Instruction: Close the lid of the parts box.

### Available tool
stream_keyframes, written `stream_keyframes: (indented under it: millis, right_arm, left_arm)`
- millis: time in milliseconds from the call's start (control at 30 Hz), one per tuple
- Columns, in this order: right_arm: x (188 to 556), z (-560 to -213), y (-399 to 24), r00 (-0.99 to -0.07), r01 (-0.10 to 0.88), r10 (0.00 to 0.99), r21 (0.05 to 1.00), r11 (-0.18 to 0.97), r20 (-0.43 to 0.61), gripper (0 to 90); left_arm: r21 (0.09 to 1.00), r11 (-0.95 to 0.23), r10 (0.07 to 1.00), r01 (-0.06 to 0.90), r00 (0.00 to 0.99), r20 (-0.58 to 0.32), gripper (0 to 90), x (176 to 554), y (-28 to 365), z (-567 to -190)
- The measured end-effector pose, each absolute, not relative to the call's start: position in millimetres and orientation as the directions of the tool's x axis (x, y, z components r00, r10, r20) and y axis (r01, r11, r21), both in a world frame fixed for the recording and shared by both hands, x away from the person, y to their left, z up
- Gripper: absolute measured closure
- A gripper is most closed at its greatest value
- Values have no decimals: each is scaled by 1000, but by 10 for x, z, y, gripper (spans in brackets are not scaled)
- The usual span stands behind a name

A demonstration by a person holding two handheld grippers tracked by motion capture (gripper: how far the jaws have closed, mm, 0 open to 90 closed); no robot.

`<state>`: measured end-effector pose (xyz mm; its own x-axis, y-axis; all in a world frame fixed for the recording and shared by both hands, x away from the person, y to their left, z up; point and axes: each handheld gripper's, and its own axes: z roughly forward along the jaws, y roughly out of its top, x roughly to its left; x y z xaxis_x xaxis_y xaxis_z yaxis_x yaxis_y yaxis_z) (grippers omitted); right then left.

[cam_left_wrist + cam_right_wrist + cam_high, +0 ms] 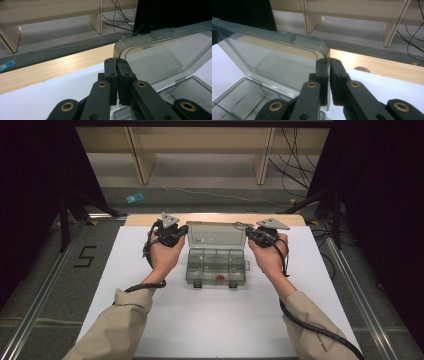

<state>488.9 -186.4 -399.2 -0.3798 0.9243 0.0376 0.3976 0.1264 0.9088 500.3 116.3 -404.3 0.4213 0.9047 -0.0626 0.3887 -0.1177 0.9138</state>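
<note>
Near edge of the high view: two forearms in tan sleeves come in over the white tabletop (210, 320), a cable trailing back from each hand

Mid tabletop: a clear smoky plastic compartment box (216, 266) sits centred between the hands, its base flat, dividers visible, near latches hanging loose. We note one small red item (220, 278) in a near compartment; what it is we cannot tell. The other compartments look bare

The lid (216, 236) stands raised at the far side of the base, hinged there and tilted back. We see each hand holding one upper corner of it. Left claw (117, 65) is pinched narrow on the lid's left corner edge, the thin plastic caught between the pads. Right claw (328, 64) does the same on the right corner. Both jaw pairs are nearly together, only the lid wall between them

Our reading of why: a grip at both corners keeps the wide, thin lid from twisting on its hinge while it swings, and the box stays put under its own weight. Whether the lid is going up or coming down we cannot judge

Writing: faint moulded marks show on the lid's inner face in the right gripper view, too small to read. On the grey floor left of the tabletop a dark taped "5" (85, 256) is legible

Far: the tabletop's wooden edge (215, 219), a small blue tag (134, 198) on the floor, loose cables (295, 167), then pale wooden shelf uprights (142, 155)
</note>
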Motion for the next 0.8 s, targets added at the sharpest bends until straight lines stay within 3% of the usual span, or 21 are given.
stream_keyframes:
  millis: [800]
  right_arm:
    - [4745,-4057,-1868,-389,360,921,924,131,21,863]
  left_arm:
    - [918,-155,895,366,445,-26,876,4871,1184,-4070]
